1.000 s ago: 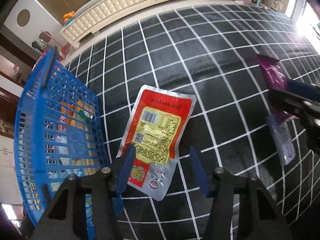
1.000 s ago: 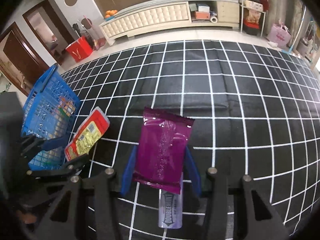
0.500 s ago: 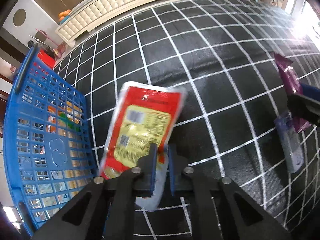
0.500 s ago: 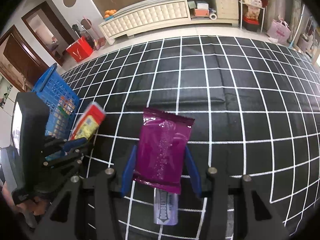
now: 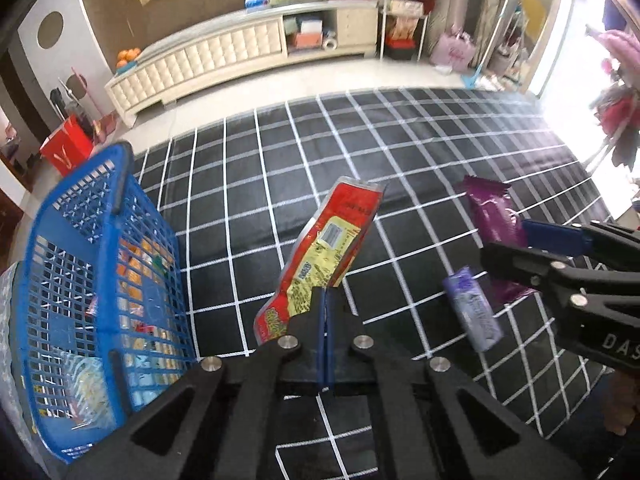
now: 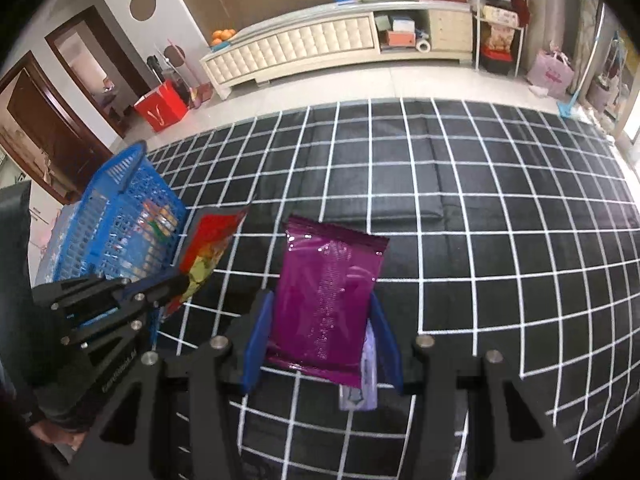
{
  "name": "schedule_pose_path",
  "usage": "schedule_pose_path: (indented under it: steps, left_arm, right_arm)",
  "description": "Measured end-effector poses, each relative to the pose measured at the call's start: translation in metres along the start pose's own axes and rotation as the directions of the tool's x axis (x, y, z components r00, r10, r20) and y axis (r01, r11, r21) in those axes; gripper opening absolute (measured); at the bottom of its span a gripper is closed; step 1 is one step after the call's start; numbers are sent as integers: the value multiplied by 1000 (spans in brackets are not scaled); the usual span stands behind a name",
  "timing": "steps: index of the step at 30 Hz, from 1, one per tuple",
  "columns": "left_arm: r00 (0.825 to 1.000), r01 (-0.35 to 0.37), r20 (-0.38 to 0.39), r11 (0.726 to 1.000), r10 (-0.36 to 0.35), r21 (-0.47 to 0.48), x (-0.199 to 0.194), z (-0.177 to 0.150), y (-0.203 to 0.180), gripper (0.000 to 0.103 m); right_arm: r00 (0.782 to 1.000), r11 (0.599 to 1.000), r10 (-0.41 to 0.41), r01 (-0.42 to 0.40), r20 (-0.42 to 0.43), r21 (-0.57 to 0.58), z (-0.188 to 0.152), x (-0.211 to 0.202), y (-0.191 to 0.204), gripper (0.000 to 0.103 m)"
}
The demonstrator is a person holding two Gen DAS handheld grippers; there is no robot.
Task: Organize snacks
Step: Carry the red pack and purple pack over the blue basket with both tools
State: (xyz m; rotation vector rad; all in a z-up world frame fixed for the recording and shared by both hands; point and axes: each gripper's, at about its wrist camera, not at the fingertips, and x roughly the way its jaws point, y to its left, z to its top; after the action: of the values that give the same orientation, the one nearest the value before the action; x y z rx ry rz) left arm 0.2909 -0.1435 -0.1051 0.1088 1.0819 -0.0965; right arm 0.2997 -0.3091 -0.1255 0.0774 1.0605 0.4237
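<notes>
My left gripper (image 5: 325,300) is shut on the lower edge of a red and yellow snack pouch (image 5: 328,252) and holds it tilted above the black grid mat, right of the blue basket (image 5: 116,216). The pouch also shows in the right wrist view (image 6: 208,252). My right gripper (image 6: 320,332) grips a purple snack packet (image 6: 328,300) between its blue fingers, lifted off the mat. It shows at the right of the left wrist view (image 5: 496,216). A lilac gum pack (image 5: 472,312) lies on the mat under the right gripper.
The blue basket (image 6: 120,216) holds several snacks and stands at the mat's left edge. The black mat with white grid lines (image 6: 480,240) stretches ahead. A cream cabinet (image 6: 320,44) and a red bag (image 6: 160,106) stand on the floor beyond.
My left gripper has shut on the red pouch and lifted it off the mat, tilting it up. My right gripper has kept the purple packet and risen a little.
</notes>
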Motion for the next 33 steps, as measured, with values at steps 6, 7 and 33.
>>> schedule_pose_path:
  steps: [6, 7, 33]
  left_arm:
    - [995, 55, 83, 998, -53, -26, -46, -5, 9, 0]
    - [994, 59, 97, 998, -56, -29, -53, -6, 11, 0]
    - [970, 45, 244, 978, 7, -205, -171, -42, 160, 0]
  right_arm:
    - [999, 1000, -17, 18, 39, -23, -3, -30, 23, 53]
    - [999, 999, -18, 20, 47, -30, -3, -37, 29, 53]
    - [985, 972, 130, -105, 114, -208, 17, -51, 182, 53]
